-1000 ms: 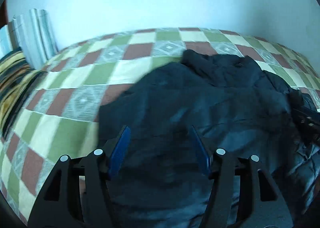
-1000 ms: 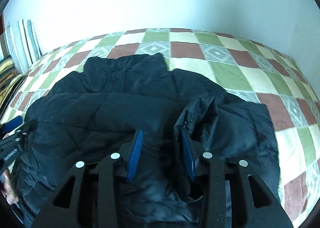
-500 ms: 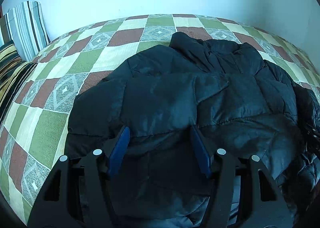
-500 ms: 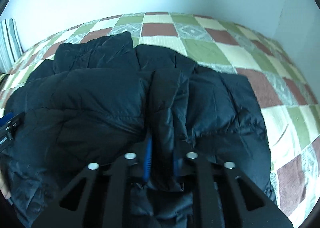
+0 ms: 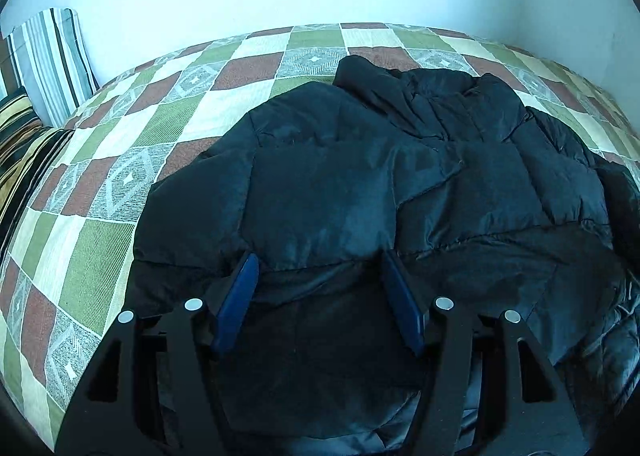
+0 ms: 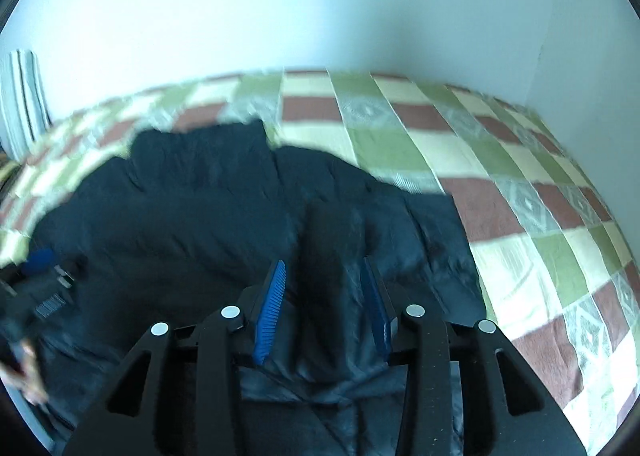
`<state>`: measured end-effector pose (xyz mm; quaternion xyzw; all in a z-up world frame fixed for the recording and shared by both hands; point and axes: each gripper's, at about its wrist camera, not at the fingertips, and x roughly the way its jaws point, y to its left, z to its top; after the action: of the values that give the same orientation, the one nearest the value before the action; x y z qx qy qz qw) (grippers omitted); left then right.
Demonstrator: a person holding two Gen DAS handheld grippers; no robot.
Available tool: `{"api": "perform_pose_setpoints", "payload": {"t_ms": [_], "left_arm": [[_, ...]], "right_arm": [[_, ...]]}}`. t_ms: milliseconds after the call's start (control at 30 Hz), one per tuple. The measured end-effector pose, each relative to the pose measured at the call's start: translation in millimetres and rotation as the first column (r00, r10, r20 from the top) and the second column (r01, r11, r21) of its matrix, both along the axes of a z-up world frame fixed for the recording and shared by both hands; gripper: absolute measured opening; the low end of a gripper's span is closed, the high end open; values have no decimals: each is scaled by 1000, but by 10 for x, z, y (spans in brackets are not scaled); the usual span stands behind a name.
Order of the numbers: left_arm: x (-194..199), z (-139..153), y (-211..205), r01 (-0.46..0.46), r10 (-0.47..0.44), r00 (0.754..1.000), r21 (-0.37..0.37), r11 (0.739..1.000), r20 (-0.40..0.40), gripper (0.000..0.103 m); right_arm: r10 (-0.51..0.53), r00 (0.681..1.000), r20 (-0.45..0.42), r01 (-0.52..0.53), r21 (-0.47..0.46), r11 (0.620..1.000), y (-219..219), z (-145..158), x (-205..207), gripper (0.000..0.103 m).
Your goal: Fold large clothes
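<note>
A large black puffer jacket lies on the checked bedspread, its sides folded in over the middle. My left gripper is open and empty just above the jacket's near edge. In the right wrist view the jacket fills the left and centre. My right gripper is open, its blue pads astride a raised ridge of jacket fabric without pinching it. The left gripper shows at the far left of that blurred view.
The bed's green, brown and cream bedspread runs to a white wall behind and at the right. Striped pillows and a dark striped cushion stand at the bed's left end.
My right gripper shut on the jacket fold half a second ago and has now opened, letting it go, and lifted back. My left gripper stayed open and has drawn slightly back.
</note>
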<state>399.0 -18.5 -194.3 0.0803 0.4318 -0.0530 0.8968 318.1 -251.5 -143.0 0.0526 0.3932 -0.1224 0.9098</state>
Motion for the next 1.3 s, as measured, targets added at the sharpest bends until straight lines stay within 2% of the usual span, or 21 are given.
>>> {"api": "perform_pose_setpoints", "payload": {"t_ms": [133,200,267,333,433,500,600,733,867,933,1067,1233,1300], "left_arm": [[-2,2,-62,6,-6,1000,29,1000,4,63],[7,-13,-67,7,-7,1000,30,1000,0,64],[26,-34,-45,8,-8,1000,19,1000,-13,64],[80,-107,-21,8,-8,999,2,1000,-44,64],[117,-158,-18,7,-7,999,3,1000,-51,66],[71,-54,13,3,-3,999,-11,1000,-41,65],[-94,83,136,-19,18,999,-26,999,-44,65],[-621,311,473,-44,45,999,-29,999,22,65],[-1223,398,899,-76,77,996,-15,997,53,75],[-1579,390,1173,-121,121,992,-6,993,44,79],[-2171,326,1608,-183,183,983,-6,983,5,81],[-2702,237,1970,-218,212,975,-99,971,-67,82],[-2832,203,2027,-220,210,974,-132,967,-84,83]], "right_arm": [[103,994,-23,-102,49,994,227,-84,277,40],[131,989,-69,-128,46,991,319,-246,408,40],[147,978,-151,-142,43,989,364,-494,539,40],[146,976,-164,-139,49,989,370,-671,567,40],[147,977,-157,-143,41,989,393,-636,573,41],[151,980,-130,-147,43,988,383,-508,470,41],[141,987,-81,-139,31,990,303,-298,131,49],[108,993,-40,-108,17,994,21,-74,-475,62],[50,998,-43,-51,-26,998,-375,9,-1201,74],[19,998,-64,-23,-48,999,-560,-16,-1543,75],[-31,993,-111,26,-47,999,-850,-127,-2080,76],[-67,985,-161,62,-36,997,-1023,-324,-2568,76],[-70,982,-174,72,5,997,-1067,-424,-2704,76]]}}
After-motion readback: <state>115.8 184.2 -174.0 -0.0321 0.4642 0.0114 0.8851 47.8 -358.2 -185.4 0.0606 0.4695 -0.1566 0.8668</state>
